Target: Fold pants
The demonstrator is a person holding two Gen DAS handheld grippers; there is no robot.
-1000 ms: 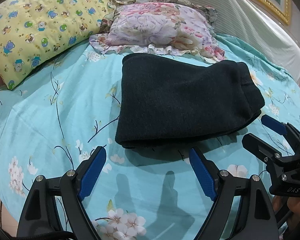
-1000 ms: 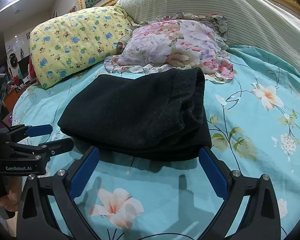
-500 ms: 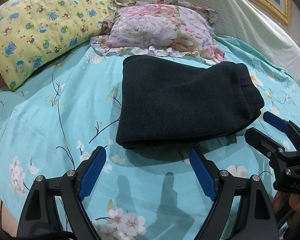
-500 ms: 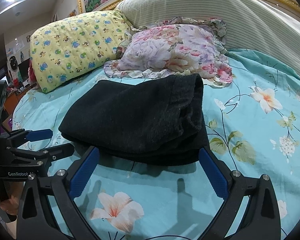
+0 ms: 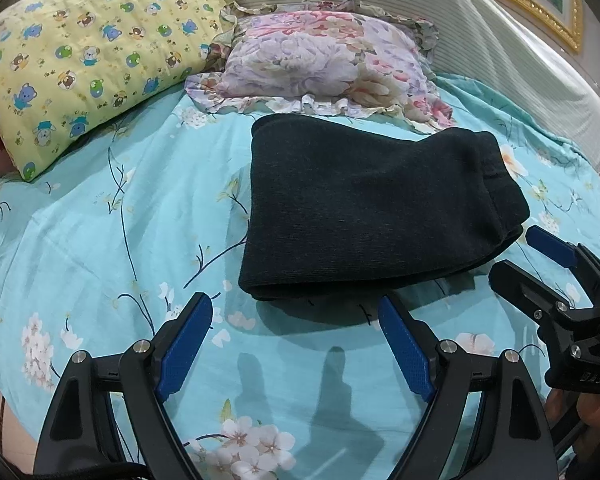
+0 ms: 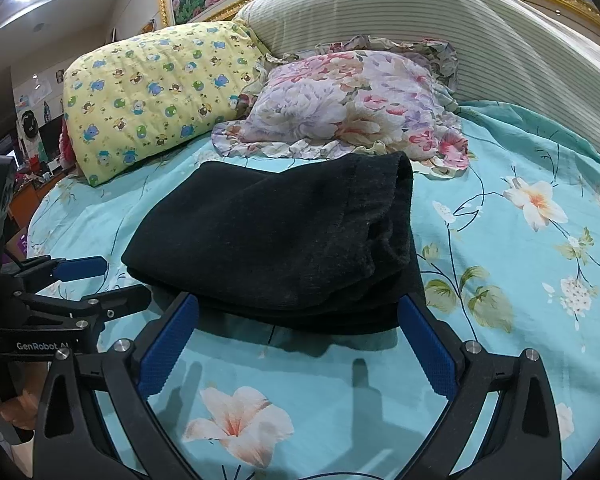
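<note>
The black pants (image 5: 364, 208) lie folded into a thick rectangle on the turquoise floral bedsheet (image 5: 100, 248); they also show in the right wrist view (image 6: 276, 240). My left gripper (image 5: 296, 312) is open and empty, just short of the fold's near edge. My right gripper (image 6: 298, 312) is open and empty, its tips at the near edge of the pants. The right gripper also shows at the right of the left wrist view (image 5: 516, 256), and the left gripper at the left of the right wrist view (image 6: 112, 280).
A yellow cartoon-print pillow (image 5: 88, 64) and a pink floral pillow (image 5: 324, 68) lie behind the pants. A striped cream headboard (image 5: 480, 52) rises at the back. Room furniture shows beyond the bed's left edge (image 6: 32, 136).
Both grippers have drawn back slightly from the pants and stay open. The pants lie still in their folded shape.
</note>
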